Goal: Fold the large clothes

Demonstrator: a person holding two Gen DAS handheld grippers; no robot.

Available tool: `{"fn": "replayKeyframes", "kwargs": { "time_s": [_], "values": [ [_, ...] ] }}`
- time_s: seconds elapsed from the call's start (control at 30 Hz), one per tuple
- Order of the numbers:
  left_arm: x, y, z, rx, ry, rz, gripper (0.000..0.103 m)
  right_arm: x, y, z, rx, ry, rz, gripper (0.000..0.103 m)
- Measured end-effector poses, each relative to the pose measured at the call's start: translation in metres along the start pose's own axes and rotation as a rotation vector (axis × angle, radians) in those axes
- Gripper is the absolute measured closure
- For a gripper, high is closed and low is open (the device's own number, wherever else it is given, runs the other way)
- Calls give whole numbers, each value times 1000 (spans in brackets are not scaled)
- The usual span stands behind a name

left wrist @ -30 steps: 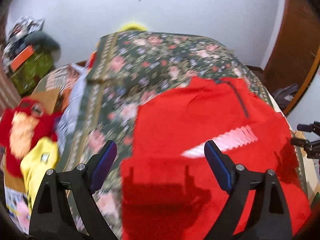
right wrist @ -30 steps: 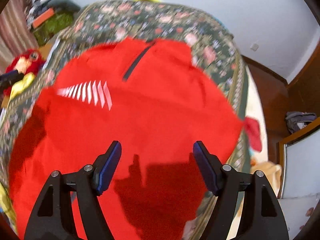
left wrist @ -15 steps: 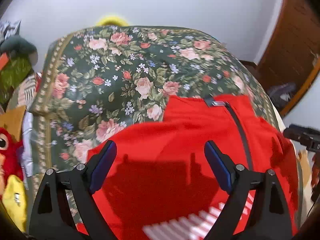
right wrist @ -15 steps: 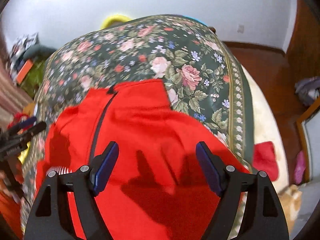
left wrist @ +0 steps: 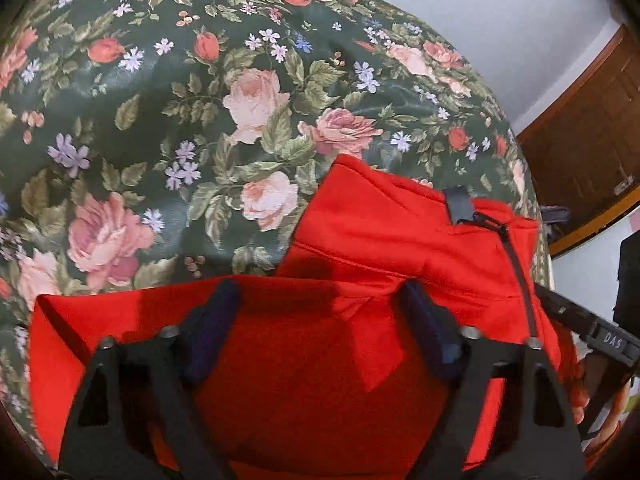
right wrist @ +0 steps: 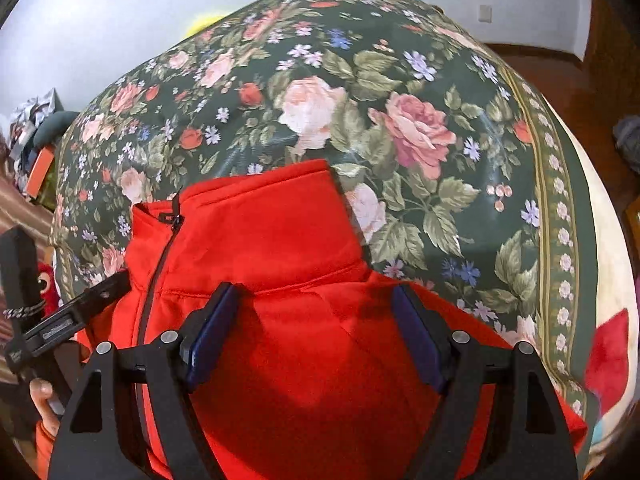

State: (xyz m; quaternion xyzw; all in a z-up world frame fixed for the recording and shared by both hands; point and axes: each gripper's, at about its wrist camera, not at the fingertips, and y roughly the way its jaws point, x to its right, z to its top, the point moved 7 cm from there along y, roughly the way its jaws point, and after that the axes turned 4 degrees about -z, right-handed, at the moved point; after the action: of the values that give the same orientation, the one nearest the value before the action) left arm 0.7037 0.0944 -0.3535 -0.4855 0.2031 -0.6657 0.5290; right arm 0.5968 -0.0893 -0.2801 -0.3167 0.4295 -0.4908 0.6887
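Now we see the red jacket (right wrist: 280, 240) lying on the floral bedspread (right wrist: 400, 120) (collar and zip farthest from us). Our left gripper (left wrist: 320, 292) and right gripper (right wrist: 316, 292) have just been closing, jaws apart over its shoulders, pinching nothing.

I count one red jacket (left wrist: 360, 240) on one floral bedspread (left wrist: 180, 120), my two grippers, and one red plush toy (right wrist: 48, 280) beside the bed.

Handheld gripper hardware
Left gripper (left wrist: 320, 312) and right gripper (right wrist: 316, 312): black triangular-cutout arms, silver pivot screws, dark blue pads (right wrist: 208, 340).
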Motion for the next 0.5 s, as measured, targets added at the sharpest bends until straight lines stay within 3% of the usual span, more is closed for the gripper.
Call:
{"fn": "replayKeyframes", "kwargs": {
  "time_s": [0.03,0.1,0.13,0.2,0.33,0.5],
  "values": [
    [4,-2,0,7,14,-20,61,-2,-1,0,1,-3,18,47],
    [13,-8,-2,19,71,-21,88,-9,-4,-2,1,-28,28,70],
    [16,-11,-3,24,94,1,97,-13,-6,-3,-4,-52,14,75],
    [20,-16,-3,21,124,35,99,-19,-12,-5,-14,-73,-3,96],
    [31,-46,-5,44,187,93,101,-23,-39,-4,18,-59,15,97],
    [52,-111,-22,100,229,36,101,-40,-89,-17,75,-110,53,98]
  ]
}}
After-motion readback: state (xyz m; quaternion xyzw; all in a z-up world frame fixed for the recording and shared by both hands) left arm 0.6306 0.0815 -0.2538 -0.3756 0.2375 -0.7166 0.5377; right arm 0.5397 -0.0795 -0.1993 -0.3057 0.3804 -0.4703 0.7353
